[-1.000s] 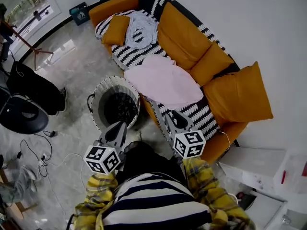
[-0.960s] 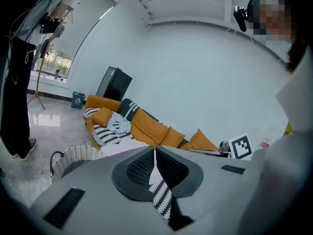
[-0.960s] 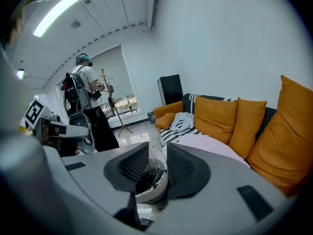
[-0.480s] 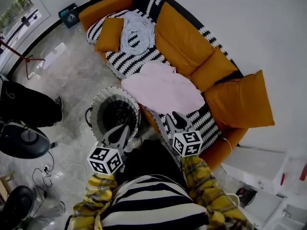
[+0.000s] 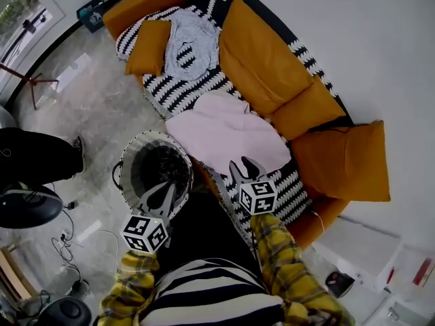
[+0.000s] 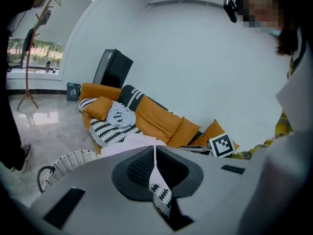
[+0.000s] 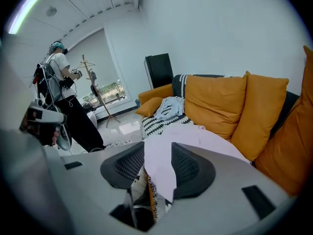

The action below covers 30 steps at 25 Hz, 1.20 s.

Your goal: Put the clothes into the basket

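Observation:
A pink garment (image 5: pixel 228 131) lies spread on the orange sofa's (image 5: pixel 262 53) striped throw. A grey patterned garment (image 5: pixel 183 43) lies further along the seat. The white wicker basket (image 5: pixel 136 148) stands on the floor against the sofa front. My right gripper (image 5: pixel 246 163) is at the pink garment's near edge. Its jaws have just been opening and stand open; the pink garment (image 7: pixel 195 136) shows through the gap, with nothing gripped. My left gripper (image 5: pixel 162 189) hangs over the basket's near rim, shut and empty. The left gripper view shows the basket (image 6: pixel 68 161) and pink garment (image 6: pixel 129 142).
Orange cushions (image 5: pixel 343 158) sit at the sofa's near end. A person in dark trousers (image 7: pixel 63 97) stands by a coat stand (image 7: pixel 93 92) across the room. A black office chair (image 5: pixel 27 206) and cables (image 5: pixel 68 243) lie on the floor left of the basket.
Both grippers have moved forward and down toward the sofa and basket. The right jaws have spread apart and now reach the pink garment's edge. The left gripper now overlaps the basket rim.

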### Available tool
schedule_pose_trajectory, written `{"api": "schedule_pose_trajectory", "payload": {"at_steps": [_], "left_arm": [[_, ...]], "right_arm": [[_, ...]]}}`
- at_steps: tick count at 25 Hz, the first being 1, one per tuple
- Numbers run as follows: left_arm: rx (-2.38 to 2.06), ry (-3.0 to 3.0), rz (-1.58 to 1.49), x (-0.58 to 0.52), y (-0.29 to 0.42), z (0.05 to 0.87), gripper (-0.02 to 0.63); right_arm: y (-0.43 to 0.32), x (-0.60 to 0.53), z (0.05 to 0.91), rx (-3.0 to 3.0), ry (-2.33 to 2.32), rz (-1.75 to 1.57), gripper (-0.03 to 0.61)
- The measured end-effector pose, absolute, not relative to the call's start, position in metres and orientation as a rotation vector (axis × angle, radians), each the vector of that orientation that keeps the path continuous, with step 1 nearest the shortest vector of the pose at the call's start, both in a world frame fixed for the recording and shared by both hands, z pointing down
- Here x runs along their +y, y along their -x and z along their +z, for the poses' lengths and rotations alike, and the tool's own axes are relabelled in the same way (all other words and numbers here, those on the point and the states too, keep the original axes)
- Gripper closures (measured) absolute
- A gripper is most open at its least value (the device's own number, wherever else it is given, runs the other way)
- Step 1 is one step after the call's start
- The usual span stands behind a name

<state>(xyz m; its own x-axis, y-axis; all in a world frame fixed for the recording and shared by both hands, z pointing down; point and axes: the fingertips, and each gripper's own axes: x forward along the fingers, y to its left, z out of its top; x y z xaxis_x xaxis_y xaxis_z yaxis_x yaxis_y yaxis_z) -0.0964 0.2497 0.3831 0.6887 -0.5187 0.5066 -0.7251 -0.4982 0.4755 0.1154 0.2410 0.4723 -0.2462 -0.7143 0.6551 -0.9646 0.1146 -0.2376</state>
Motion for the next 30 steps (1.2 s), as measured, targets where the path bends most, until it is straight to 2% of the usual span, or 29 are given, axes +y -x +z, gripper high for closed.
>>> {"api": "schedule_pose_trajectory", "payload": {"at_steps": [8,18,28,29,30], "left_arm": [[-1.017,-2.114,0.501,0.231,0.083,0.417,0.589],[-1.070,-2.035,0.598,0.212,0.069,0.449,0.589],[-1.087,-1.992,0.633,0.212,0.062,0.457,0.589],[-1.091,-1.985,0.630,0.212,0.063,0.457,0.589],[-1.095,-1.978,0.627,0.211,0.065,0.456,0.589]], "right_arm": [[-0.151,0.200,0.541,-1.952,-1.516,0.909,0.365],[-0.190,0.177,0.636,-1.748,-1.474,1.035,0.229],[-0.189,0.183,0.692,-1.611,-1.370,1.124,0.225],[-0.190,0.185,0.694,-1.593,-1.358,1.116,0.235],[-0.191,0.186,0.696,-1.574,-1.349,1.107,0.275]]}}
